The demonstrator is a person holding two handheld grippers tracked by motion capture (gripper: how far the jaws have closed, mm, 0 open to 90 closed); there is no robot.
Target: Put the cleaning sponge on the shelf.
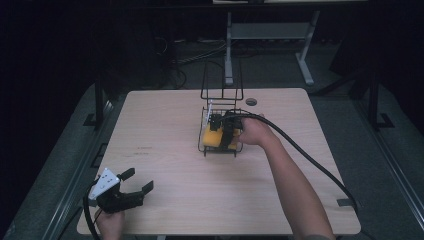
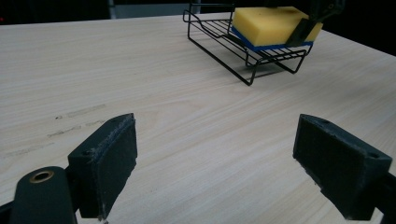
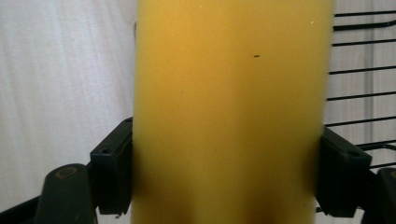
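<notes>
A yellow sponge with a blue underside lies in a low black wire rack near the table's middle. My right gripper reaches into the rack from the right. Its jaws press both long sides of the sponge, so it is shut on it. In the left gripper view the rack stands far ahead with the sponge resting on its wires. My left gripper sits low at the table's near left corner, open and empty, its pads wide apart above bare wood.
The rack has a tall wire back frame on its far side. A round grommet hole lies behind it. A thick black cable trails from the right gripper across the wooden table. A grey metal stand is on the floor beyond.
</notes>
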